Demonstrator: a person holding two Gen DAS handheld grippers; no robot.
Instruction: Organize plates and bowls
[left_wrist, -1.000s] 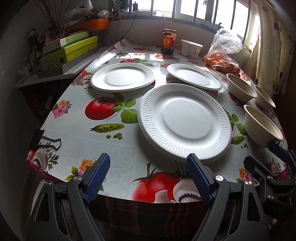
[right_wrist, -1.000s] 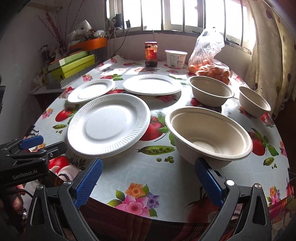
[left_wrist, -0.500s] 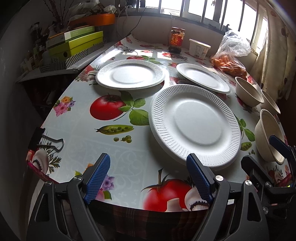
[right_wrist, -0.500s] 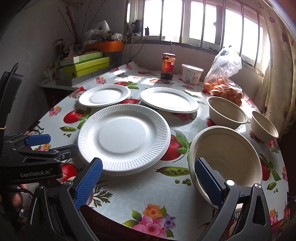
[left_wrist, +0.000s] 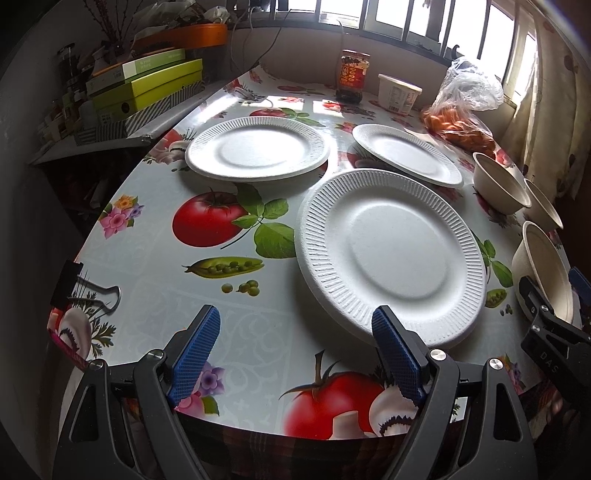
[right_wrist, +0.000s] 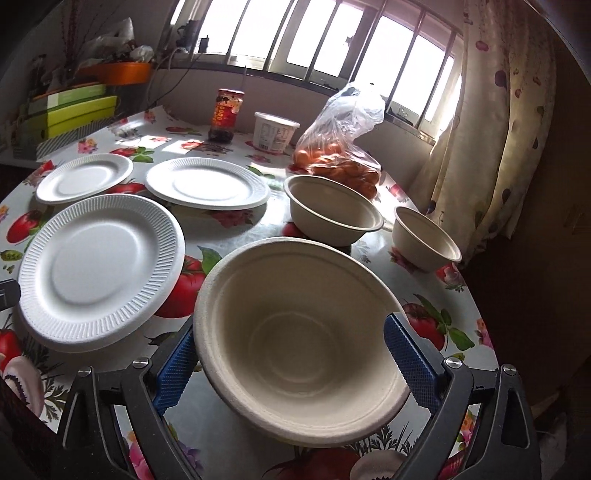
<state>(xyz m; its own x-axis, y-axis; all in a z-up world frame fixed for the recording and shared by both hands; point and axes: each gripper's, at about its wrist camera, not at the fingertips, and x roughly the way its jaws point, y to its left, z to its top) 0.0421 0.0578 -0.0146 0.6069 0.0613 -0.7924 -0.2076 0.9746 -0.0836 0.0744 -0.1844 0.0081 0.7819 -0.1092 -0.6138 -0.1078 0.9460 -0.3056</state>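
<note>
Little is judged done: three white plates are counted, all single and apart on the table (left_wrist: 155, 295), the nearest plate (left_wrist: 391, 254) by the front edge, and three beige bowls, none nested. The left tool (left_wrist: 295, 354) is held released and empty over the table edge, its right pad beside the nearest plate's rim. The nearest bowl (right_wrist: 299, 339) is seen tilted between the spread pads of the right tool (right_wrist: 291, 369); a grasp cannot be confirmed

A home dining corner: beyond the fingers, a fruit-patterned oilcloth table (left_wrist: 155, 280), sauce jar (left_wrist: 352, 75), bagged oranges (right_wrist: 341, 162), curtained window (right_wrist: 491, 122).
</note>
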